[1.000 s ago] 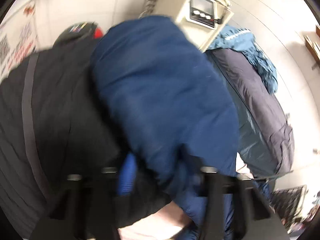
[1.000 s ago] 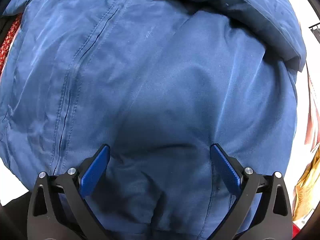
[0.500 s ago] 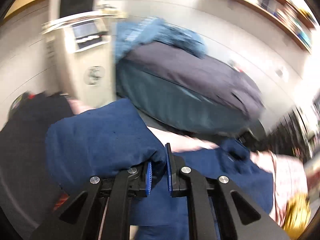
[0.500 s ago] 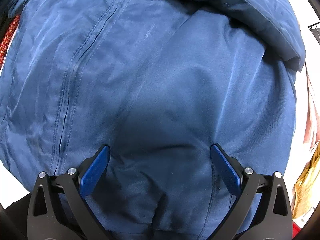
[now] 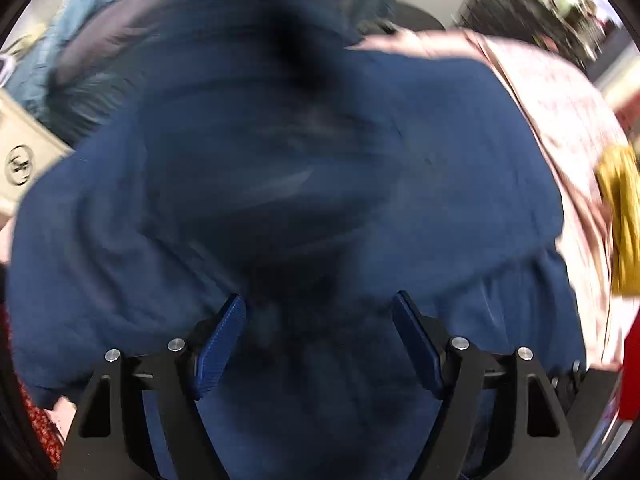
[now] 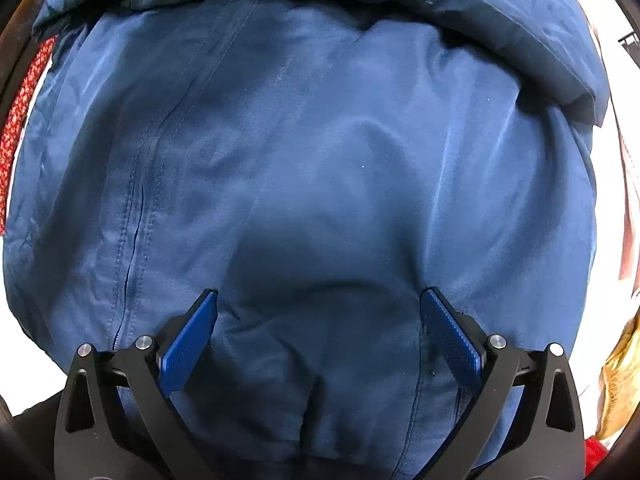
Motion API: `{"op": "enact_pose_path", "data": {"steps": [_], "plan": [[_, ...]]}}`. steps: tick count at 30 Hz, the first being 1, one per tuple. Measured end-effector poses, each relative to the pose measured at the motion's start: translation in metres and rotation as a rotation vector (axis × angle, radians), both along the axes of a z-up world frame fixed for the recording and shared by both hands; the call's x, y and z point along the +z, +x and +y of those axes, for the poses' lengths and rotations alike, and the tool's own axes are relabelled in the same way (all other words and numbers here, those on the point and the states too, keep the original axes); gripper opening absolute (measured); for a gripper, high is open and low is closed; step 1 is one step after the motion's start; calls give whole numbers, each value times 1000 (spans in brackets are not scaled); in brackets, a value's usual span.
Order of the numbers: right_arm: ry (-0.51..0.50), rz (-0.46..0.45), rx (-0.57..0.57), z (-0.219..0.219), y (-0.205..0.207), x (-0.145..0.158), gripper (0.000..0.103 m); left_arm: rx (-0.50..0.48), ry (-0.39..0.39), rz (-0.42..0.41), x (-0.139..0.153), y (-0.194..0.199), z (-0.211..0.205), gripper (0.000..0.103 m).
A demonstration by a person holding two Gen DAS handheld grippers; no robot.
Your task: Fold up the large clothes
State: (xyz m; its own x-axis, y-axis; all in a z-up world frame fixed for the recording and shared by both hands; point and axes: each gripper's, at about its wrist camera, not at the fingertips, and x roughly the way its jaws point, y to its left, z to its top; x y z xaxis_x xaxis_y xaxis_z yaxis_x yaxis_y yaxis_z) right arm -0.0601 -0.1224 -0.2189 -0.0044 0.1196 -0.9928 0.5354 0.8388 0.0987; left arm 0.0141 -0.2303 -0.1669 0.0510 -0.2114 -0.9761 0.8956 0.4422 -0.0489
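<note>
Navy fabric of the blue jacket [image 5: 460, 160] fills most of the left wrist view, blurred through the middle, with a darker fold bunched at the upper centre. At the far left edge a beige box [image 5: 24, 152] with a round emblem shows, and above it a teal cloth [image 5: 52, 32] lies over a dark grey garment [image 5: 104, 40]. The left gripper [image 5: 320, 312] stands at the bottom centre, its jaws having just been opening; they are now wide, with jacket cloth lying between the blue pads but not pinched. To the right a pale pink patterned sheet [image 5: 560, 100] runs down the frame, with a mustard-yellow cloth [image 5: 624, 216] at the right edge. In the right wrist view the same jacket [image 6: 320, 160] covers nearly everything, a stitched seam running down its left part and a folded flap across the top. A red patterned strip [image 6: 20, 108] shows at the left edge. The right gripper [image 6: 320, 320] points down onto the cloth, jaws spread wide, pads resting on fabric without clamping it. A golden cloth [image 6: 616, 380] peeks in at the lower right.
</note>
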Motion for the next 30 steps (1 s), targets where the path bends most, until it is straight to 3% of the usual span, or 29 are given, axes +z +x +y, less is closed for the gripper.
{"op": "enact_pose_path", "data": {"steps": [4, 7, 12, 18, 22, 27, 30], "plan": [[5, -2, -2, -5, -2, -2, 98, -57, 23, -21, -6, -15, 6, 85], [9, -3, -13, -9, -3, -3, 98, -15, -14, -6, 5, -8, 21, 89], [18, -19, -67, -26, -11, 6, 98, 142, -97, 53, 20, 21, 71, 94], [-11, -62, -127, -49, -17, 26, 98, 357, -74, 86, 5, 47, 154, 94], [-48, -154, -158, -72, -5, 59, 98, 465, -69, 124, -2, 61, 203, 94], [-102, -270, -139, -103, 41, 97, 98, 523, -107, 68, 11, 77, 223, 94], [-123, -319, -126, -121, 80, 113, 98, 502, -180, -32, 39, 93, 210, 94]]}}
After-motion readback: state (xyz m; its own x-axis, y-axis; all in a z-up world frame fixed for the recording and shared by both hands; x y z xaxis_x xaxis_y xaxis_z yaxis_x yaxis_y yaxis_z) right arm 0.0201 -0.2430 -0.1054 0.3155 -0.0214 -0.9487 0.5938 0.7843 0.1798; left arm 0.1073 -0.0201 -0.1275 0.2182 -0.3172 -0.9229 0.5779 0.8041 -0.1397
